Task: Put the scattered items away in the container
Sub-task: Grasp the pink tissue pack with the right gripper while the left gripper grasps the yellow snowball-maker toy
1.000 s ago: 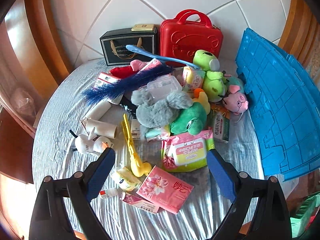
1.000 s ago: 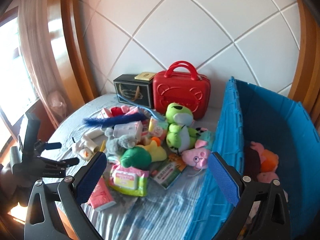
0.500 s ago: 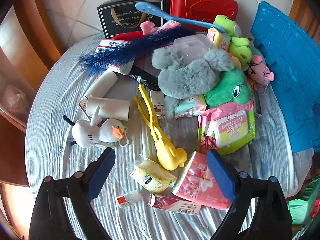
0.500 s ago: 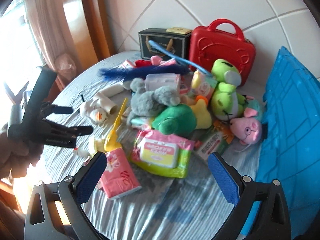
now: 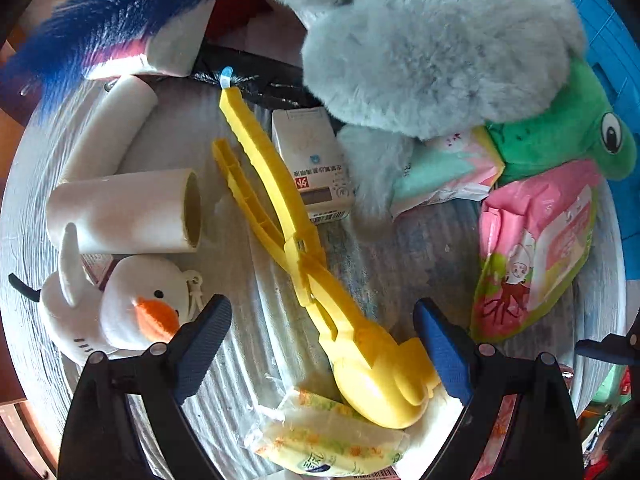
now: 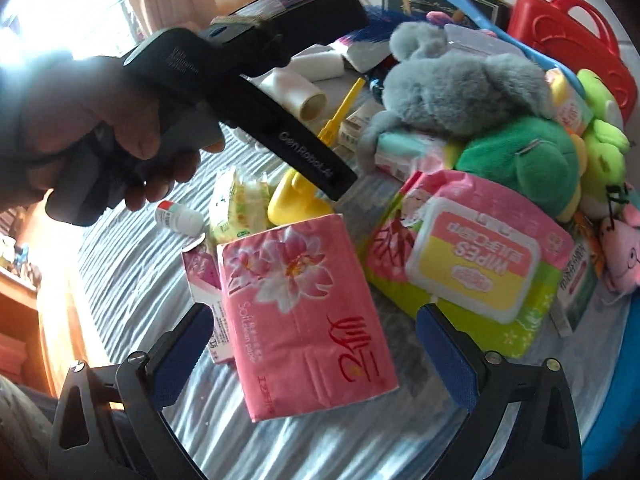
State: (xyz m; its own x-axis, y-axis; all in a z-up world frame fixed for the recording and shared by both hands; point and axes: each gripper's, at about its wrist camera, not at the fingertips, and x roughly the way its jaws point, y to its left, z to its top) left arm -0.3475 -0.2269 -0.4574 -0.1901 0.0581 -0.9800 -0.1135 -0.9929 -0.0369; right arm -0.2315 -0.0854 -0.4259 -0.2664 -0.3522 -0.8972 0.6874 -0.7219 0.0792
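Bench (image 5: pixel 420 248) under a grey striped cloth, items scattered over it. Blue container (image 6: pixel 616 400) seen at the right edge of the right wrist view, beside the pile. Grey plush (image 5: pixel 432 48) lying on top of the green plush (image 5: pixel 560 132). Wipes pack (image 6: pixel 472 264) in front of the green plush, touching it. Pink tissue pack (image 6: pixel 304 312) lying flat on the cloth, between the fingers of the right gripper (image 6: pixel 310 356), which is spread wide and holds nothing. Yellow tongs (image 5: pixel 304 248) lying diagonally, bulb end between the fingers of the left gripper (image 5: pixel 322 344); that gripper is also spread wide, nothing grasped. Left finger (image 5: pixel 200 344) just beside the white duck plush (image 5: pixel 120 312); right finger (image 5: pixel 444 356) near the bulb, contact cannot be told. Paper roll (image 5: pixel 120 212) lying on its side above the duck. Small white box (image 5: pixel 312 164) touching the tongs' handle. Yellow tissue packet (image 5: pixel 328 440) partly under the bulb. Small bottle (image 6: pixel 180 216) lying left of it. A hand (image 6: pixel 80 132) seen holding the left gripper's handle in the right wrist view.
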